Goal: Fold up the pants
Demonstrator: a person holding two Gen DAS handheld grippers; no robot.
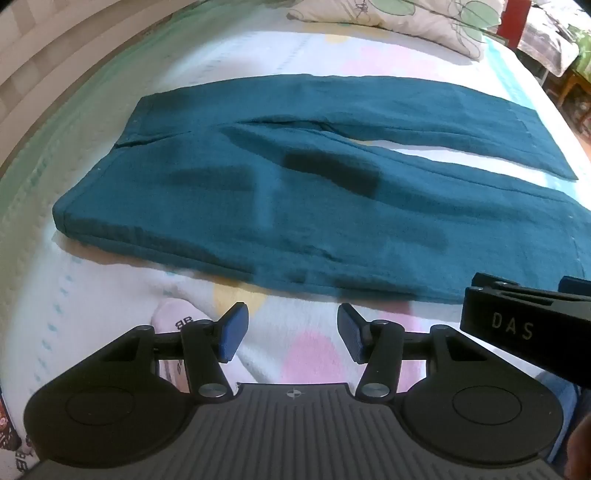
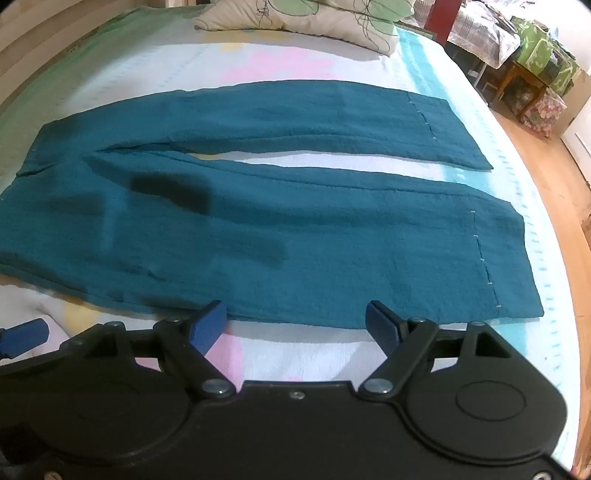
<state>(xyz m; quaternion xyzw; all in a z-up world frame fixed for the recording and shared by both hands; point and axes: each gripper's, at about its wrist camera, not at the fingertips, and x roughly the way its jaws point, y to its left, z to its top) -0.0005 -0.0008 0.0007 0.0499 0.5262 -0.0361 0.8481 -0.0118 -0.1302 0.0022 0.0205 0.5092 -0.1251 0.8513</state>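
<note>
Teal pants (image 1: 295, 206) spread flat on a bed (image 1: 110, 288), waistband to the left, both legs stretched to the right with a narrow strip of sheet between them. Left gripper (image 1: 293, 332) over the sheet just short of the near edge of the pants, jaws apart, nothing between them. Right gripper (image 2: 295, 325) at the near edge of the closer leg, jaws wide apart, empty. Pillow (image 2: 303, 22) at the far end. Sock-clad foot (image 1: 177, 325) beside the left gripper.
</note>
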